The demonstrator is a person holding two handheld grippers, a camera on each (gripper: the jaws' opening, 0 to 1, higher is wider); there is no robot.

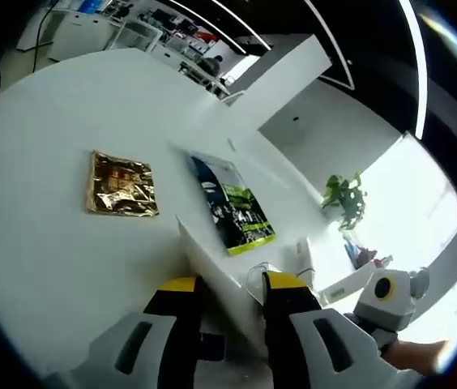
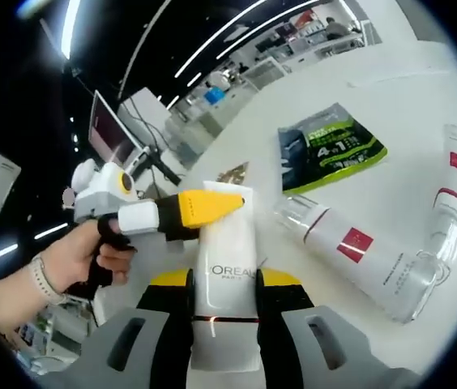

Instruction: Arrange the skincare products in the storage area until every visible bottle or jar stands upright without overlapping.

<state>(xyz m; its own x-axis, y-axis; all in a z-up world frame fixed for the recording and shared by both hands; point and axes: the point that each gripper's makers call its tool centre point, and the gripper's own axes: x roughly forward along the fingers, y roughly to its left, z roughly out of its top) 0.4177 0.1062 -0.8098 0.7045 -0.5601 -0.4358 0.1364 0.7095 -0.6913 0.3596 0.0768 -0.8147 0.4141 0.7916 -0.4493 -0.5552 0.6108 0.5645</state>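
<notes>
My right gripper (image 2: 226, 279) is shut on a white L'Oreal tube (image 2: 225, 243), which points away from the camera. My left gripper (image 2: 232, 203), held by a hand, comes in from the left with its yellow tips at the tube's far end. In the left gripper view, my left gripper (image 1: 232, 284) is open and the tube's thin white end (image 1: 212, 259) stands between its jaws; contact is not clear. Two clear bottles with red labels lie on their sides on the white table: one nearer (image 2: 358, 251), one further right (image 2: 447, 194).
A green-and-black sachet (image 2: 330, 146) (image 1: 232, 203) and a gold sachet (image 1: 121, 185) (image 2: 232, 172) lie flat on the white table (image 1: 42, 243). The right gripper (image 1: 382, 292) shows at the lower right. Desks and monitors stand beyond the table, and a potted plant (image 1: 343, 198).
</notes>
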